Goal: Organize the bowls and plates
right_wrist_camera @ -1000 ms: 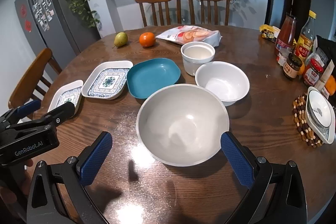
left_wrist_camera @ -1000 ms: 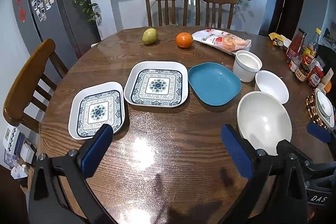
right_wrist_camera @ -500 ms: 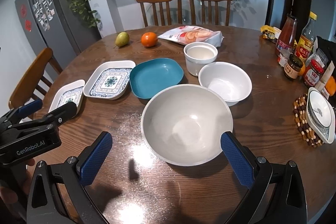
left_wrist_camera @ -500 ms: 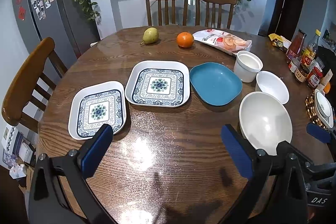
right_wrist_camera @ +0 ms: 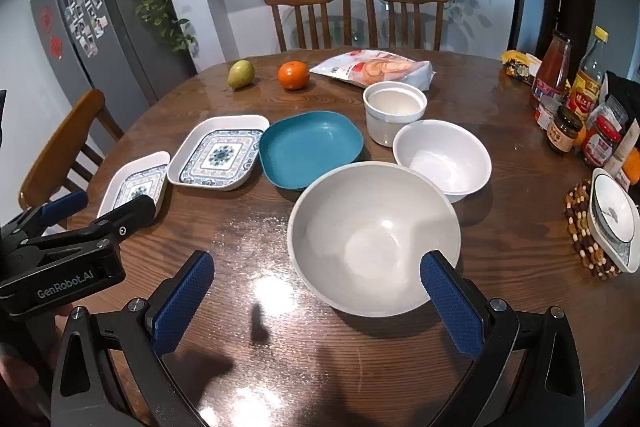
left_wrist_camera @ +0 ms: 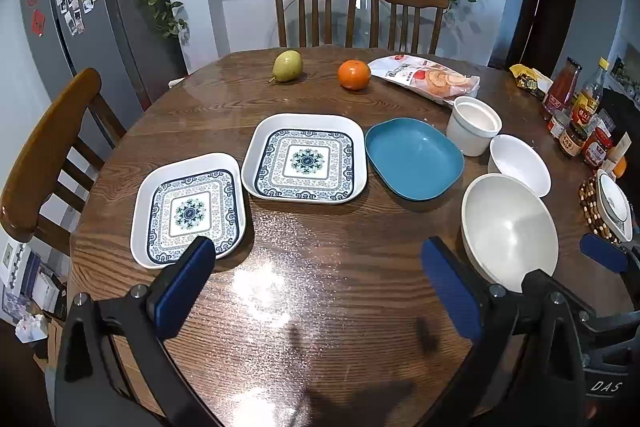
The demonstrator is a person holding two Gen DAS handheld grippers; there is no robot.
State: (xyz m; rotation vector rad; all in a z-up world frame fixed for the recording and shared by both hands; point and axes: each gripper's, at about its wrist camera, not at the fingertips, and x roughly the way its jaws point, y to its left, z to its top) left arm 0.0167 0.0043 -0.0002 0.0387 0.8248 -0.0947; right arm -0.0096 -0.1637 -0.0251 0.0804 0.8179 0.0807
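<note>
Round and dark-grained, the wooden tabletop [left_wrist_camera: 320, 287] is laid with dishes in a loose row: a small patterned plate [left_wrist_camera: 188, 209], a larger patterned plate [left_wrist_camera: 306, 159], a blue dish [left_wrist_camera: 414, 159], a white crock [left_wrist_camera: 472, 131], a small white bowl [left_wrist_camera: 518, 165] and a large white bowl [right_wrist_camera: 374, 239]. Both tools are held over the near edge with nothing gripped: the left hand-held gripper [left_wrist_camera: 316, 287] is spread wide, and the right hand-held gripper [right_wrist_camera: 316, 295] is likewise spread, its right pad just in front of the large bowl's near rim.

Nothing has been stacked yet, by the look of it. A slip is judged likely if a smooth rim is pinched thinly, and a clash of the two tools is possible, since they are held close together.

Only in the right wrist view is the left tool's body seen from outside, with part of a hand [right_wrist_camera: 20, 367] below it. The small plate is shown whole only in the left wrist view.
</note>
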